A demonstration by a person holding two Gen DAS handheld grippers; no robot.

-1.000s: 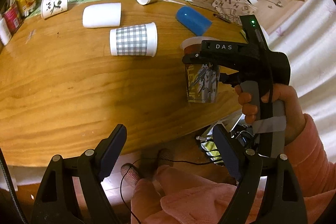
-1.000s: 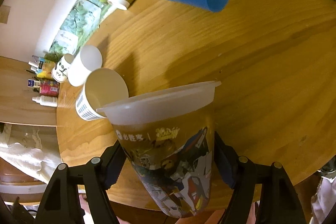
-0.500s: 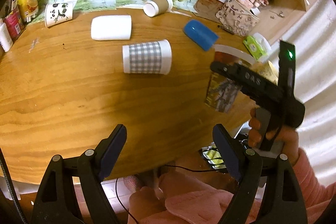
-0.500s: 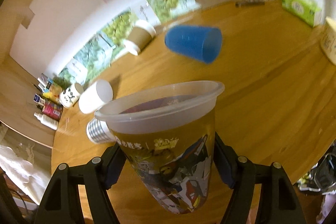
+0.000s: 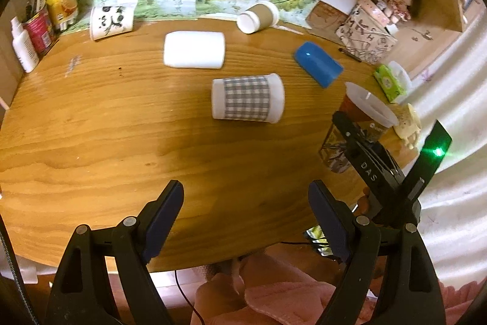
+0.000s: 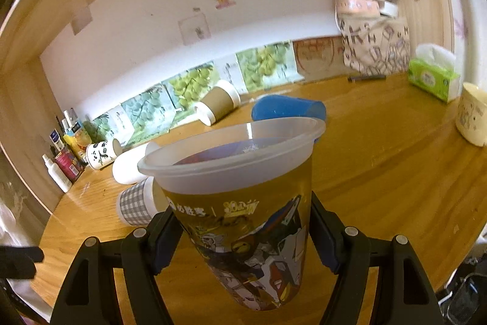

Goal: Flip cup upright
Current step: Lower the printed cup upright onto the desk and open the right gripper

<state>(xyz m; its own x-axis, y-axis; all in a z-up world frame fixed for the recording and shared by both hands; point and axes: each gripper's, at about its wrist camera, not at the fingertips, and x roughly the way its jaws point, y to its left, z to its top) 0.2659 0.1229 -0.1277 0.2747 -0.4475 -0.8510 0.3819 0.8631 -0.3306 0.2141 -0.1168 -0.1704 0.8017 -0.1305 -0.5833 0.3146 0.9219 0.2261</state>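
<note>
Two tongs: right tongs (image 6: 243, 236) clamped on printed cup (image 6: 243, 203), mouth up, held over near right table (image 5: 91, 142) edge; left tongs (image 5: 246, 215) spread, empty. Lower straight, seat base flat before release. Beyond: checked cup (image 5: 248, 98), blue cup (image 5: 318, 63) lie sideways

The left wrist view looks down from above the round wooden table's (image 5: 91, 127) near edge, facing 12 o'clock toward the wall. The right wrist view sits low, close to the tabletop (image 6: 380, 172). Both show the blue plastic cup lying on its side (image 5: 318, 63) (image 6: 283, 111).
</note>
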